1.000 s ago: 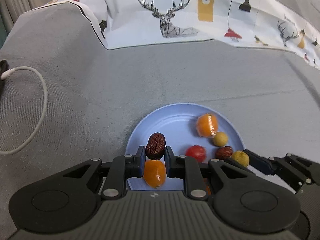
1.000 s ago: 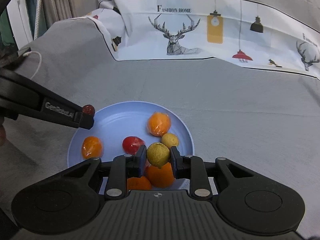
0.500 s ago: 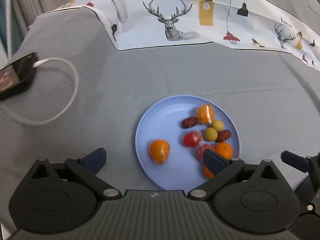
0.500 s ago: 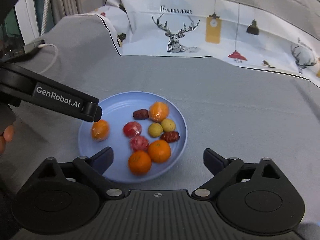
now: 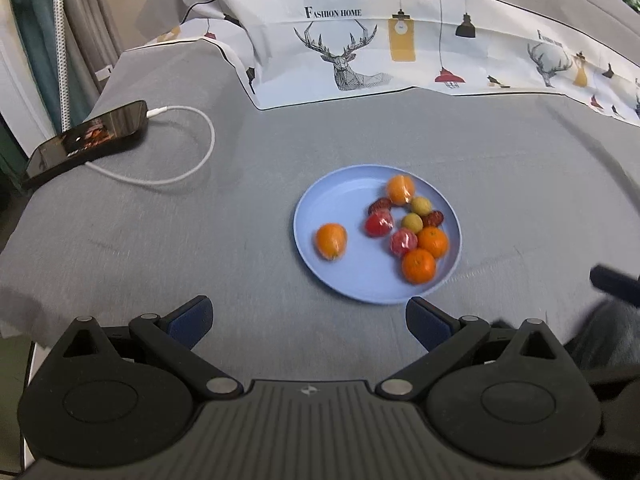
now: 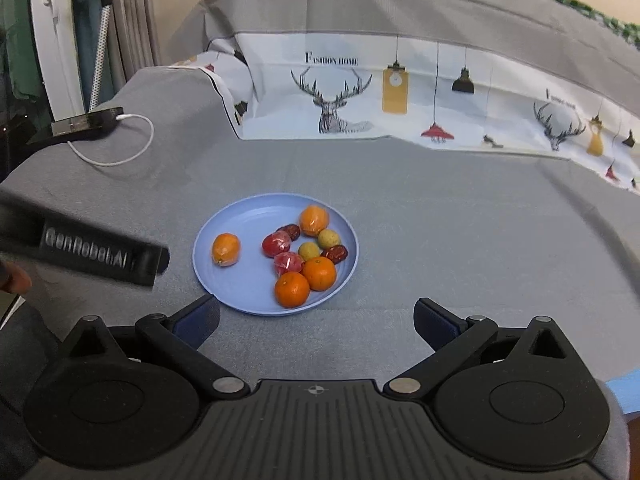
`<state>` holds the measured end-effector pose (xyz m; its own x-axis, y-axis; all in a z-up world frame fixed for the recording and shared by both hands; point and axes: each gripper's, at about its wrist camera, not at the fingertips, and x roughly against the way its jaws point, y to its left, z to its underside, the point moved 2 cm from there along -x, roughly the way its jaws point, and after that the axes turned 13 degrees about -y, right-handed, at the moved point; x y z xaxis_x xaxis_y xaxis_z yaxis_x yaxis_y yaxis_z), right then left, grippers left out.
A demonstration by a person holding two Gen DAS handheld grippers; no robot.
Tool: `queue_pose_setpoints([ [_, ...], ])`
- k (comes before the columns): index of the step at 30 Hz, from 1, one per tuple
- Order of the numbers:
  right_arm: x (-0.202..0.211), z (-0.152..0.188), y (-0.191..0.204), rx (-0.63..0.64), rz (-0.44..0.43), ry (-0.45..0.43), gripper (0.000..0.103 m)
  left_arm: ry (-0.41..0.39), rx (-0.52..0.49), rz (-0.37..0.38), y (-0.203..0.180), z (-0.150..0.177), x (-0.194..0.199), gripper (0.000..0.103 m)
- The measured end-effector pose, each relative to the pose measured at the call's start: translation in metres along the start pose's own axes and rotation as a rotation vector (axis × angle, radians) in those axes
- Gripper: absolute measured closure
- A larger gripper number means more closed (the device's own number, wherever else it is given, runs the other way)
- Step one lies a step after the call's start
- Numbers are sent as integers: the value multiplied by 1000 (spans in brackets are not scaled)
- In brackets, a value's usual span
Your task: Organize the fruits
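Holding both tools clear of the fruit, you are at the release-and-check step of the sorting job. Your left hand-held gripper (image 5: 308,322) stands wide with nothing between its blue pads. Your right hand-held gripper (image 6: 316,320) is spreading to its widest, and it too carries nothing. Both sit just short of the near rim of the round pale-blue plastic plate (image 6: 240,224), which lies on the grey bedspread (image 6: 460,240).

All the visible fruit is on that plate. One wrapped oval orange kumquat (image 6: 226,249) lies alone on the plate's left half. The remainder are grouped on the right half:
- two round orange mandarins (image 6: 306,280) at the near edge, touching each other;
- two wrapped red fruits (image 6: 282,254);
- two small yellow-green fruits (image 6: 320,244);
- two wrinkled dark-red dates (image 6: 336,254);
- one wrapped orange fruit (image 6: 315,220) at the far edge.

No fruit shows on the bedspread, so collection appears complete. Should you want the lone kumquat with the group, approach from the plate's open left side and close gently; its wrapper looks slippery. Keep clear of the black smartphone (image 5: 86,140) and its white charging cable (image 5: 176,148).
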<state>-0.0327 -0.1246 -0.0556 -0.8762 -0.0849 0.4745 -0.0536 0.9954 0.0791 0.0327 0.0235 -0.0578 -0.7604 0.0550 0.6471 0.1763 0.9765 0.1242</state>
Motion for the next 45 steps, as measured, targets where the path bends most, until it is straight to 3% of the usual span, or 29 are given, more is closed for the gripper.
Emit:
queue_pose_setpoints([
  [12,25,-1,0,26,4,-50,1,-36,6,-12,1,8,23,0],
  [45,21,2,2,27,-1,-38,1,-29,-8,-25,4,9,18,0],
])
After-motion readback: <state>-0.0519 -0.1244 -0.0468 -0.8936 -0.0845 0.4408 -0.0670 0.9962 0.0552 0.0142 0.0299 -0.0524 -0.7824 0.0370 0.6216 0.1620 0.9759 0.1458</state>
